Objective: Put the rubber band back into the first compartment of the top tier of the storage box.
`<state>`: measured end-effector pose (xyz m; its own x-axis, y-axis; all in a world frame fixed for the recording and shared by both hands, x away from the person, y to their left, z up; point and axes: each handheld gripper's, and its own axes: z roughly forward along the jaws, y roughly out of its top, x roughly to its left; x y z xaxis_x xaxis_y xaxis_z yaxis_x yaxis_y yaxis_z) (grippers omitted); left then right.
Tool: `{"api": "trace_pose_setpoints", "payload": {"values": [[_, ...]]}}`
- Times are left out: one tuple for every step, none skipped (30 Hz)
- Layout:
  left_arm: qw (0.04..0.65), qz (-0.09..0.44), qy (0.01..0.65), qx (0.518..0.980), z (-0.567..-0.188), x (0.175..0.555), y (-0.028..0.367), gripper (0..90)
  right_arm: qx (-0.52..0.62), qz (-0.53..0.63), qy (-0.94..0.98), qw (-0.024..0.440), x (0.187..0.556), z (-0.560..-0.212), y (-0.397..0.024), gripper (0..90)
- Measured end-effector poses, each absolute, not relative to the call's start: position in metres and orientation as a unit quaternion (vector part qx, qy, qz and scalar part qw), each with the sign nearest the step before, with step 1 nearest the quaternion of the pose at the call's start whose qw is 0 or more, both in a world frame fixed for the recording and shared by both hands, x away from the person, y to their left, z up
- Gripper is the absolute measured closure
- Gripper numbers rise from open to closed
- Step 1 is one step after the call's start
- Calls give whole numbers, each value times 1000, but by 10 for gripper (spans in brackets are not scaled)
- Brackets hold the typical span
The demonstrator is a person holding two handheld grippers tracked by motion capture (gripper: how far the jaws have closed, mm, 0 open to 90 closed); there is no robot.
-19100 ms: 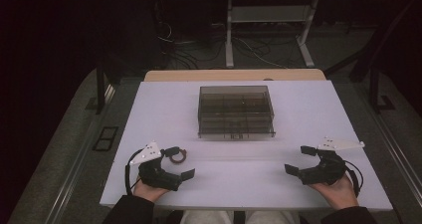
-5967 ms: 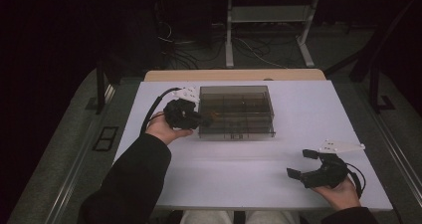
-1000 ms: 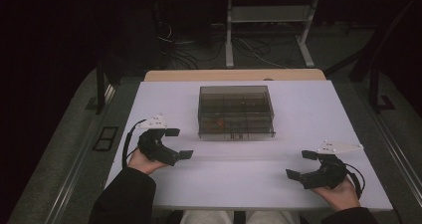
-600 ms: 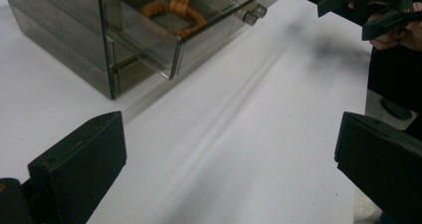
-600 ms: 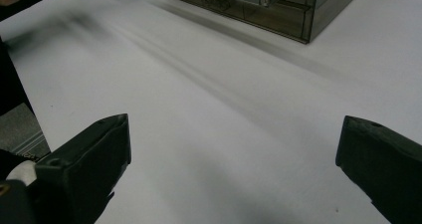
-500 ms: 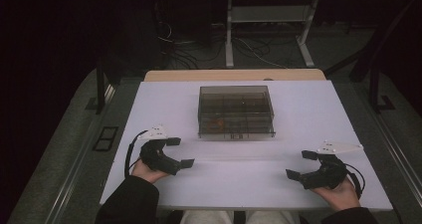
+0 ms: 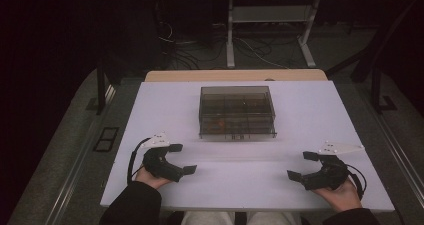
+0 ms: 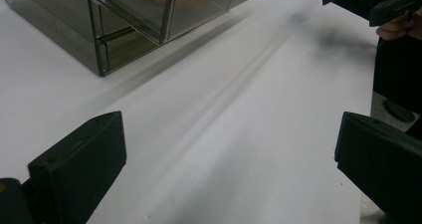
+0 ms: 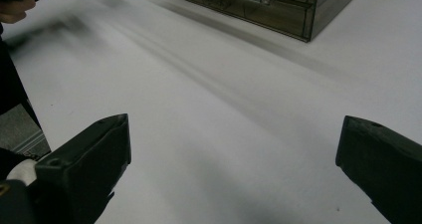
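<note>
Compartmented box point(image 7: 237, 112) is sitting on the table point(image 7: 310, 110), ahead of both tools and between their lines. Left gripper point(image 7: 179, 158) is resting near the front edge, box ahead to its right. Right gripper point(image 7: 302, 166) is lying well apart across the table, box ahead to its left.

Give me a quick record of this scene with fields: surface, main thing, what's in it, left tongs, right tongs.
surface: white table
main thing: smoky clear box with compartments, mid-table, closed
contents: something orange in a front-left compartment; rest too dim to tell
left tongs: open, empty, at the near left of the table, apart from the box
right tongs: open, empty, at the near right, apart from the box
</note>
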<state>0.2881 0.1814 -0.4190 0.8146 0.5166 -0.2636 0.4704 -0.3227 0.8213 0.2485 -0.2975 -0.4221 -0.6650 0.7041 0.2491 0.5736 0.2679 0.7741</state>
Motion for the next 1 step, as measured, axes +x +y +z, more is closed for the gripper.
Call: {"api": "trace_pose_setpoints", "payload": {"values": [[496, 25, 302, 813, -420, 288, 182, 0, 403, 451, 793, 72, 249, -422, -298, 1]]}}
